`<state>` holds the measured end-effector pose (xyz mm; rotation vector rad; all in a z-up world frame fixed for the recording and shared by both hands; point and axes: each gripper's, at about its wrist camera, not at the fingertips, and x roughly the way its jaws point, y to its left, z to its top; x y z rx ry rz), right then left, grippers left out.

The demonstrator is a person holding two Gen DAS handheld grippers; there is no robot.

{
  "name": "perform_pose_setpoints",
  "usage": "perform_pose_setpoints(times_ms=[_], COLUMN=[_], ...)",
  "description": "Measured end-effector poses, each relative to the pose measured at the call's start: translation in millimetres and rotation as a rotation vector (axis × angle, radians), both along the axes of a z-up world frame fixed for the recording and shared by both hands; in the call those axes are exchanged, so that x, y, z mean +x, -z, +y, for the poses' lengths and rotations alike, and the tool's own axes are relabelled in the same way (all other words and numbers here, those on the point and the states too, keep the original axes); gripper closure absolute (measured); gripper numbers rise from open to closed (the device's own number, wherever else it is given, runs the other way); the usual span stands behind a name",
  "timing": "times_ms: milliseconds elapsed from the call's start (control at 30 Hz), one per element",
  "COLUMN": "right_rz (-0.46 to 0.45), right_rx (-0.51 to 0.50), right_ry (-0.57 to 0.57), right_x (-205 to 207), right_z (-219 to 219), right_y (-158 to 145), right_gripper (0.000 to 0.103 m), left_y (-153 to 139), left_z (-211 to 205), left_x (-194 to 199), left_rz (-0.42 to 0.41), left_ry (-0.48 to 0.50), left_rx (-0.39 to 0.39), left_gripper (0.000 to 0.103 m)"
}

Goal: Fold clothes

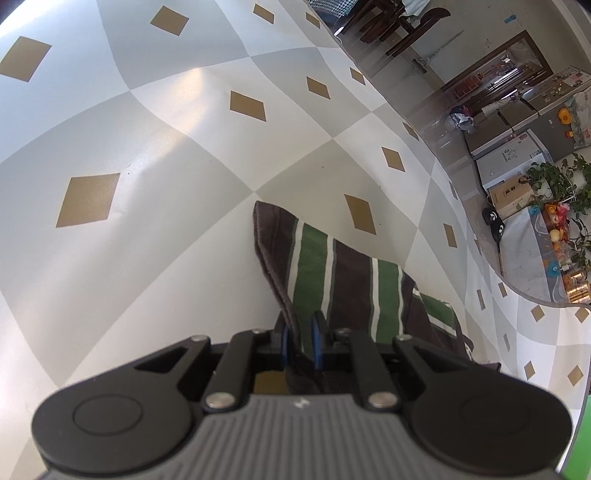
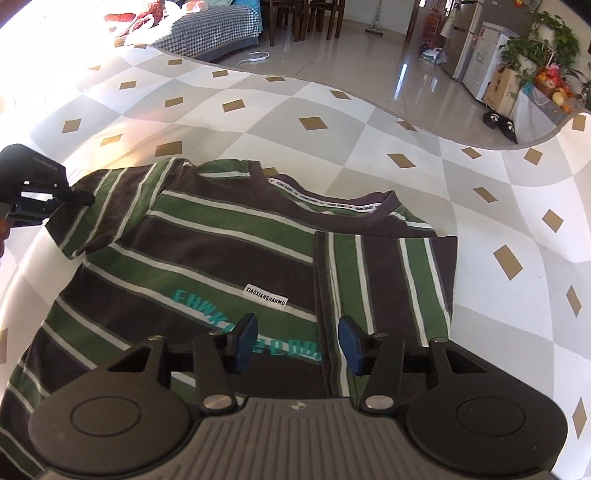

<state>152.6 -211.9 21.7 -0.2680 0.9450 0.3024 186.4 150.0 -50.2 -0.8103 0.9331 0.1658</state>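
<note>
A brown, green and white striped T-shirt lies front up on the checked table cover, collar at the far side. Its right side is folded over the body, stripes running lengthwise. My right gripper hovers open over the lower chest print, nothing between its blue pads. My left gripper comes in from the left edge and pinches the left sleeve. In the left wrist view that gripper is shut on the striped sleeve, which stands up off the cover.
The table cover, white and grey with gold diamonds, spreads wide around the shirt. Past its far edge lie a glossy floor, a sofa, dining chairs, a fridge and potted plants.
</note>
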Motion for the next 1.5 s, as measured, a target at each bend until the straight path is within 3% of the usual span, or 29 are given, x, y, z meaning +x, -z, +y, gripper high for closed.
perform_pose_setpoints(times_ms=[400,800,1033,1233,1400,1500], right_rz=[-0.032,-0.02,0.006,0.013,0.018,0.015], right_rx=[0.037,0.022,-0.001,0.0,0.03,0.075], right_ry=[0.013,0.033,0.039,0.045,0.047,0.038], right_x=[-3.2,-4.2,-3.2,-2.9,-0.6,2.0], right_z=[-23.2,-38.2,-45.8,-49.7,-47.1,-40.4], right_y=[-11.0,-8.7,0.2,1.4,2.5,2.3], right_gripper=[0.056,0.056,0.056,0.056,0.056,0.056], left_y=[-23.9,-56.3,-31.1,-16.3,-34.8,-45.4], left_z=[-15.5,-95.0,-166.6,-164.9,-147.5,-136.8], left_x=[3.5,13.2,6.8,0.0,2.4,3.5], left_rz=[-0.075,-0.157,-0.09,-0.051,-0.098,-0.116], left_ry=[0.02,0.239,0.429,0.434,0.389,0.354], left_rx=[0.026,0.09,0.117,0.041,0.031,0.074], left_gripper=[0.093,0.093,0.092,0.087,0.076,0.07])
